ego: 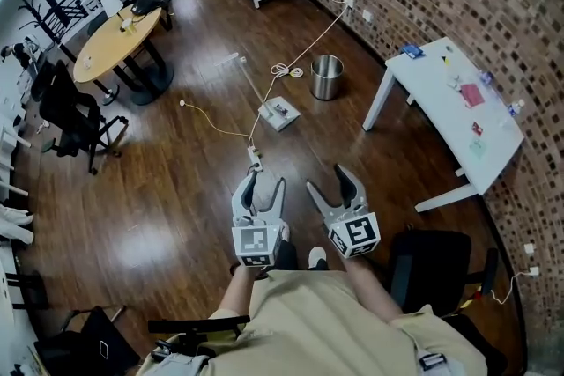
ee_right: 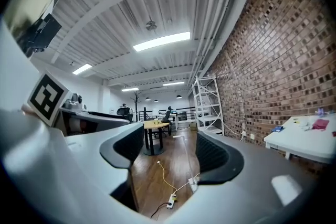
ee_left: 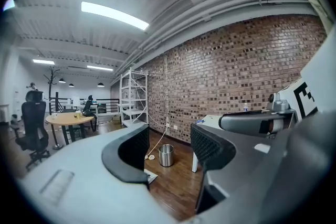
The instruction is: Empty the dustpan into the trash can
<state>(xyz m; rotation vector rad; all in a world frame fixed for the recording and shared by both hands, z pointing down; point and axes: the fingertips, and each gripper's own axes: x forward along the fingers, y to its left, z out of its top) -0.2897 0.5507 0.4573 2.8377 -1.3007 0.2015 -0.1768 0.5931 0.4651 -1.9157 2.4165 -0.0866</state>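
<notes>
Progress check: basically nothing has been done yet. The dustpan (ego: 280,113) is seen lying on the wood floor (ego: 176,189), out toward the brick-wall edge, with its long handle (ego: 251,82) running off on the side away from the trash can (ego: 327,77). It hasn't been picked up or even touched. The can, a shiny metal one, is parked near the pan and a bit closer to the wall, with the two clearly apart. Whether there's any dirt in the pan can't be made out, it's too small.

Both tools are held out in front of the person, well short of the pan. The left tongs (ego: 267,180) are spread open with nothing between them. The right tongs (ego: 326,178) are likewise open and empty, and a power strip (ego: 254,156) lies on the floor just ahead.

What's left, as judged from here, is pretty much the whole job. The pan has to be reached, the handle gripped, and the pan carried over the can's rim and tipped. A looped cable (ego: 282,70) is lying between pan and can and could get snagged.
</notes>
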